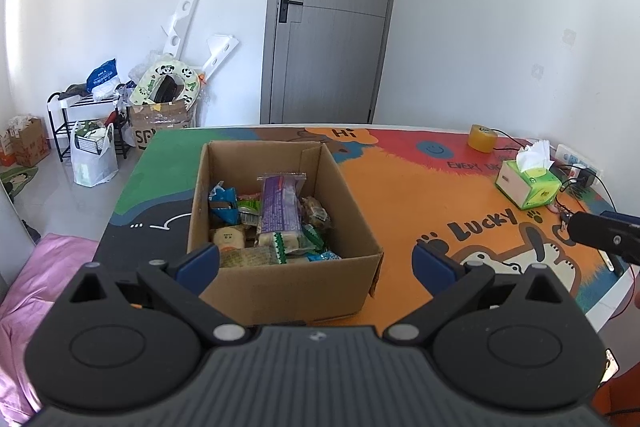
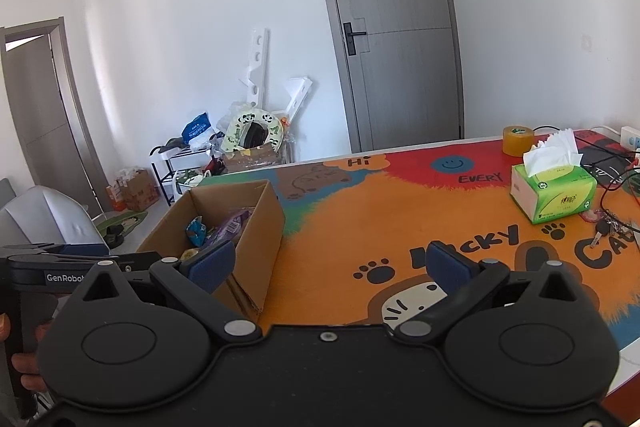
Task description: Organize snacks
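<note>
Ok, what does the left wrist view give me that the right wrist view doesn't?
Left wrist only: the whole inside of the cardboard box, with the purple packet lying on the other snacks. Right wrist only: the keys beside the tissue box, and the second doorway. Both: box, tissue box, tape roll, colourful table, and both tongs open and empty.

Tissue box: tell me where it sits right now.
The green tissue box stands on the right side of the table, just in front of the yellow tape roll, well right of the cardboard box.
</note>
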{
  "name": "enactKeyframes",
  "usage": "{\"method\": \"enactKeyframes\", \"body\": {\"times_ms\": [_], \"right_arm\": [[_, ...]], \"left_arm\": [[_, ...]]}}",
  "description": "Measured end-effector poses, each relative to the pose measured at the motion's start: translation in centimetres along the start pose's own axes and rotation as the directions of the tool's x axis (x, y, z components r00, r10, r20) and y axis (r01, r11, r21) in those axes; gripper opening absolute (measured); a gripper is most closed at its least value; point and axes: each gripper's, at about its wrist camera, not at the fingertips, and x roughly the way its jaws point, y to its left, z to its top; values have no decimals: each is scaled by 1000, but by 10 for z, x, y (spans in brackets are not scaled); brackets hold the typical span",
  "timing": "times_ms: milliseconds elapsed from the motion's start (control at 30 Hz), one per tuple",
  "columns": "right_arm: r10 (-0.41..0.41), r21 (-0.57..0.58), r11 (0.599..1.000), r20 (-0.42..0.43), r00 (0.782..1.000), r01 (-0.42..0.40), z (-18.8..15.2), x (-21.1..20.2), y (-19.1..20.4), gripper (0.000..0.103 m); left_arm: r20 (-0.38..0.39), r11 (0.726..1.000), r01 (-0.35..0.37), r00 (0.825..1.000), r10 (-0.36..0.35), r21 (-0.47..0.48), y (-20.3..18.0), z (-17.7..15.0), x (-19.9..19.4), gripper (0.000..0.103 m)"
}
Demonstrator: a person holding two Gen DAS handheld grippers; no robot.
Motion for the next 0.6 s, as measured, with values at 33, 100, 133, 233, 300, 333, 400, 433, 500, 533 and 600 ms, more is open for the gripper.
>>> {"method": "enactKeyframes", "body": {"times_ms": [33, 100, 133, 233, 300, 333, 400, 433, 500, 533, 600], "right_arm": [[-4, -2, 1000, -1, 1000, 4, 0, 0, 0, 103], [-17, -7, 1000, 3, 1000, 17, 0, -1, 1, 103], [-17, -10, 1000, 4, 1000, 17, 0, -2, 1, 103], [-12, -10, 1000, 8, 1000, 12, 0, -4, 2, 103], [-12, -15, 1000, 9, 1000, 12, 0, -5, 3, 103], [-11, -16, 1000, 9, 1000, 12, 0, -4, 3, 103], [-10, -21, 1000, 6, 1000, 10, 0, -3, 4, 103], [-9, -24, 1000, 6, 1000, 9, 0, -3, 5, 103], [-5, -29, 1000, 3, 1000, 5, 0, -3, 6, 103], [-3, -33, 999, 1, 1000, 3, 0, -3, 7, 103], [-4, -38, 999, -3, 1000, 4, 0, -2, 7, 103]], "left_arm": [[-1, 1000, -1, 1000, 1, 2, -1, 0, 0, 102], [2, 1000, -1, 1000, 1, 8, -2, 0, 0, 102], [4, 1000, -1, 1000, 1, 10, -3, 0, -1, 102], [3, 1000, -2, 1000, 2, 13, -3, 0, 0, 102], [0, 1000, -1, 1000, 1, 10, -2, -1, 0, 102], [1, 1000, -1, 1000, 1, 10, -2, -1, 0, 102], [2, 1000, -5, 1000, 5, 9, -2, -1, 1, 102], [3, 1000, -4, 1000, 4, 8, -1, -1, 0, 102], [3, 1000, -4, 1000, 4, 9, -1, -1, 0, 102], [2, 1000, -4, 1000, 4, 9, -1, -1, 1, 102], [0, 1000, -4, 1000, 4, 8, -1, -1, 1, 102]]}}
